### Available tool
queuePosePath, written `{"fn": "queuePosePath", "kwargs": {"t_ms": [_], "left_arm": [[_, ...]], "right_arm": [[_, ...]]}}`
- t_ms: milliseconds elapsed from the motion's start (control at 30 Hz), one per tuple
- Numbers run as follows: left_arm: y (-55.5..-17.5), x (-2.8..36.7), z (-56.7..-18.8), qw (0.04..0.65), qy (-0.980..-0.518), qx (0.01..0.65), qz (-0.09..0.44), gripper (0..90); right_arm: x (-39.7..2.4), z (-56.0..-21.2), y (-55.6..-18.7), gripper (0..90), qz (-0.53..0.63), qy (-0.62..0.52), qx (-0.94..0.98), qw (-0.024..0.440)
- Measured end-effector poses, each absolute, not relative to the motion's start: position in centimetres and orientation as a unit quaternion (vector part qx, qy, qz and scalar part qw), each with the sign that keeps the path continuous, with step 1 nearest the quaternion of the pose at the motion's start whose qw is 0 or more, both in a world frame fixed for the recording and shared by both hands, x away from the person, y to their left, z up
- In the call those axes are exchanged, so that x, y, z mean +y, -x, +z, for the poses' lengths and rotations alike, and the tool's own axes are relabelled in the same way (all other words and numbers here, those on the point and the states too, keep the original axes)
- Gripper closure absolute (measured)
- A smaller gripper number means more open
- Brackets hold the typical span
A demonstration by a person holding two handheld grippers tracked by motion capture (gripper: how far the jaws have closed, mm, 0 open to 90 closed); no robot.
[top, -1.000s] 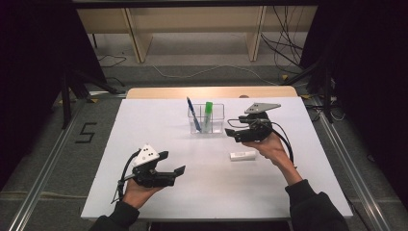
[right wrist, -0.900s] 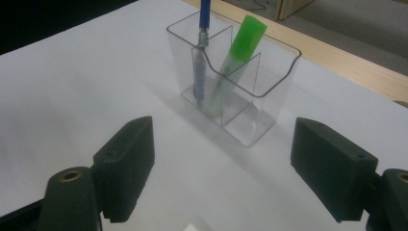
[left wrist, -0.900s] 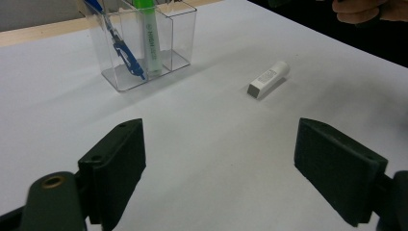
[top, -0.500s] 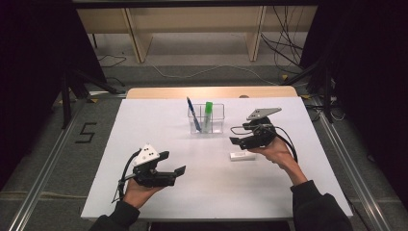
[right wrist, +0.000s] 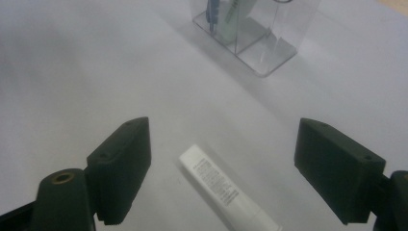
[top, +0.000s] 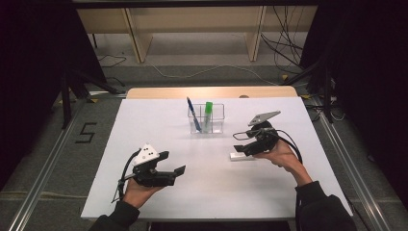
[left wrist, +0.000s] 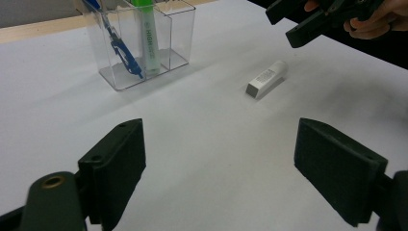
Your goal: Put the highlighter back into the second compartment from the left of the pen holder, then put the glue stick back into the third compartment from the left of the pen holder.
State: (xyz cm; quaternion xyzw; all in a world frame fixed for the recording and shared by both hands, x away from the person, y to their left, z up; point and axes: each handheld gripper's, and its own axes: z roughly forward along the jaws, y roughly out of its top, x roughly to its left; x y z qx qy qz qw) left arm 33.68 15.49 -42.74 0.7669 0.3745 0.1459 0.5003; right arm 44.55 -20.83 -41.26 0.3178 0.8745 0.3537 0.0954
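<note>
Nearest the person, the left tool (top: 179, 169) hovers wide open over the white table (top: 192, 197). Farther right, the right tool (right wrist: 221, 159), jaws just opened, straddles a white tube (right wrist: 226, 192) lying untouched on the table. Beyond stands a clear organizer (top: 216, 126) holding a blue pen (top: 193, 114) and a green highlighter (top: 208, 113).

In the left gripper view I see my left gripper (left wrist: 219, 168) with its two black jaws wide apart and only the white table (left wrist: 202, 144) between them. Ahead lies a small white tube (left wrist: 267, 79) flat on the table. Above it, at the top right, the right gripper (left wrist: 312, 21) hangs with a hand (left wrist: 373, 19) around it. At the top left stands a clear holder (left wrist: 144, 45) with a blue pen (left wrist: 118, 43) and a green marker (left wrist: 146, 38).
</note>
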Motion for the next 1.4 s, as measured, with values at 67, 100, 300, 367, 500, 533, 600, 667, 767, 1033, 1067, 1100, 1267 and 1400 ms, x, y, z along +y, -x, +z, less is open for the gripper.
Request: {"fn": "queuePosePath", "kwargs": {"t_ms": [67,100,300,367,500,533,600,667,767,1033,1067,1100,1267,1400], "left_arm": [[-33.7,15.5,-42.8,0.500,-0.767,0.375,0.145,18.0],[-33.7,15.5,-42.8,0.500,-0.767,0.375,0.145,18.0],[-33.6,15.6,-42.7,0.501,-0.767,0.374,0.145,18.0],[-33.7,15.5,-42.7,0.500,-0.768,0.374,0.145,18.0],[-33.7,15.4,-42.7,0.500,-0.768,0.373,0.144,18.0],[-33.7,15.4,-42.7,0.499,-0.769,0.372,0.145,18.0],[-33.7,15.4,-42.7,0.500,-0.768,0.373,0.146,18.0],[-33.7,15.5,-42.7,0.499,-0.769,0.372,0.145,18.0],[-33.7,15.5,-42.7,0.500,-0.768,0.373,0.145,18.0],[-33.7,15.4,-42.8,0.495,-0.772,0.371,0.145,18.0],[-33.7,15.4,-42.8,0.498,-0.770,0.373,0.144,18.0],[-33.7,15.4,-42.8,0.497,-0.770,0.373,0.144,18.0],[-33.6,15.3,-42.8,0.496,-0.771,0.372,0.145,18.0],[-33.7,15.4,-42.8,0.496,-0.771,0.371,0.145,18.0]], "right_arm": [[-20.9,-41.5,-44.6,21.0,0.345,-0.314,0.879,0.094],[-20.9,-41.6,-44.5,21.0,0.342,-0.313,0.881,0.092],[-21.0,-42.5,-44.6,20.3,0.315,-0.312,0.892,0.085],[-21.0,-42.6,-44.5,20.3,0.307,-0.311,0.895,0.085],[-21.0,-43.1,-44.5,20.3,0.287,-0.309,0.903,0.082],[-21.1,-43.2,-44.4,20.3,0.282,-0.310,0.904,0.081],[-21.2,-43.4,-44.5,20.2,0.275,-0.309,0.907,0.080],[-21.3,-43.6,-44.6,20.3,0.268,-0.308,0.909,0.082],[-21.3,-43.9,-44.6,20.4,0.256,-0.308,0.913,0.081],[-21.0,-44.7,-45.0,20.7,0.233,-0.302,0.921,0.084],[-21.0,-44.9,-45.1,20.7,0.230,-0.297,0.923,0.089],[-20.9,-45.0,-45.1,20.7,0.226,-0.300,0.923,0.088],[-20.9,-45.1,-45.3,21.4,0.223,-0.298,0.924,0.089],[-20.8,-45.2,-45.4,22.4,0.220,-0.292,0.926,0.092]]}}
